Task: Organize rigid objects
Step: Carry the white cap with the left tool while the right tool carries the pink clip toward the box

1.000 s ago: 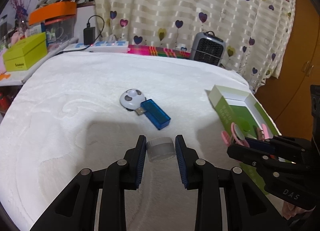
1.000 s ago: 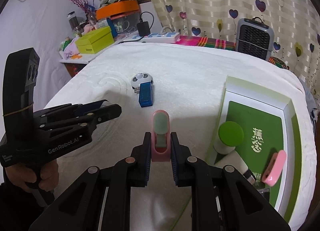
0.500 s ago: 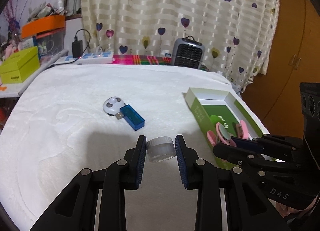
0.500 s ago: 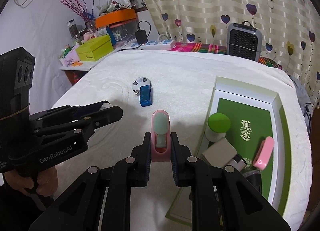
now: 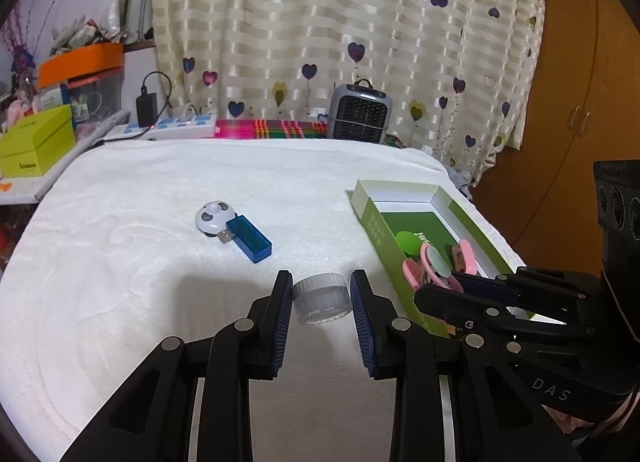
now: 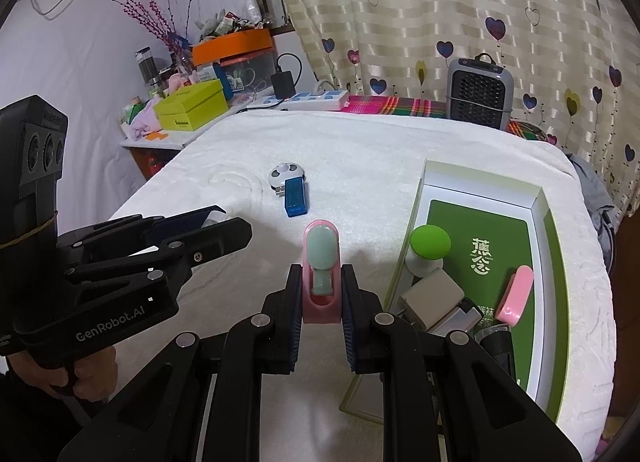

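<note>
My left gripper point(image 5: 321, 291) is shut on a small clear round jar point(image 5: 320, 299), held above the white blanket left of the green box point(image 5: 370, 218). My right gripper point(image 6: 321, 282) is shut on a pink and mint clip-shaped object point(image 6: 321, 258), just left of the green box point(image 6: 538, 198). The right gripper also shows in the left wrist view point(image 5: 444, 286), at the box's near end. A blue USB stick point(image 5: 248, 240) lies against a white round gadget point(image 5: 212, 217) on the blanket. The box holds a green-capped item point(image 6: 429, 244), a grey block point(image 6: 434, 298) and a pink piece point(image 6: 516, 294).
The bed's white blanket point(image 5: 140, 262) fills the middle. A small grey heater point(image 5: 360, 112) and a power strip point(image 5: 176, 130) stand at the far edge. A lime box point(image 5: 36, 146) and an orange-lidded bin point(image 5: 80, 62) sit on a side table at the left.
Both grippers have risen and drawn back, keeping their objects. The green box has come further into the left wrist view, and the right gripper now sits over its near end.
</note>
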`<action>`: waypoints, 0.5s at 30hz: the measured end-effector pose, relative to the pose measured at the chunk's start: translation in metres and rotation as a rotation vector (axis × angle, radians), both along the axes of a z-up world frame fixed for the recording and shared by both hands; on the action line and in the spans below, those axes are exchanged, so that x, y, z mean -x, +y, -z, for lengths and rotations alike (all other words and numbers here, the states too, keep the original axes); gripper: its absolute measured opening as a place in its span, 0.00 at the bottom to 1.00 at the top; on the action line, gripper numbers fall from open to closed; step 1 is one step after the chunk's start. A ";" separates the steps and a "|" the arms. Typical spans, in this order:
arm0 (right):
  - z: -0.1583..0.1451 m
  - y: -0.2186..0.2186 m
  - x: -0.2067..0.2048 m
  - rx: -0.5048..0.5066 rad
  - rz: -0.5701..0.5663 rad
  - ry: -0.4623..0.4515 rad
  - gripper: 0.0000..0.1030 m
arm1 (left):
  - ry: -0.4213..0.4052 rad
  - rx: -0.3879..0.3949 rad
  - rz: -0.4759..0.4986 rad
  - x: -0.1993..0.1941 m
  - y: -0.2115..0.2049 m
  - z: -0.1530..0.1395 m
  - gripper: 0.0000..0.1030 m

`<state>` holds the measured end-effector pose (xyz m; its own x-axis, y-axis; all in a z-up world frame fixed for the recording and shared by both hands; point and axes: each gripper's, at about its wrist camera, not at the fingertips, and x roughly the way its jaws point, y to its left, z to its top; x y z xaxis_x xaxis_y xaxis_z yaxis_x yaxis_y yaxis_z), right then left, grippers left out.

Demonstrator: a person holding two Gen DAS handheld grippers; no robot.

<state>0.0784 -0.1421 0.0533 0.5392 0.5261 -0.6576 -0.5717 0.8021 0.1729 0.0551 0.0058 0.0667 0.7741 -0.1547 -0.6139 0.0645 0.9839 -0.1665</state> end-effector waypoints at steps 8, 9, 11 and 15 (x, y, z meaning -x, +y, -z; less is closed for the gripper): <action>-0.002 -0.010 0.002 -0.010 0.022 -0.010 0.18 | -0.003 -0.007 0.028 -0.003 -0.014 -0.002 0.28; -0.002 -0.013 0.002 -0.012 0.028 -0.012 0.18 | -0.003 -0.008 0.035 -0.005 -0.017 -0.002 0.28; -0.003 -0.020 0.002 -0.016 0.041 -0.014 0.18 | -0.004 -0.010 0.045 -0.006 -0.022 -0.002 0.28; -0.004 -0.037 -0.001 -0.027 0.078 -0.014 0.18 | -0.002 -0.015 0.068 -0.010 -0.035 -0.002 0.28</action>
<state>0.0798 -0.1786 0.0572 0.5881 0.4993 -0.6363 -0.5102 0.8394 0.1873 0.0651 -0.0291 0.0684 0.7635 -0.1982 -0.6146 0.1319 0.9795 -0.1520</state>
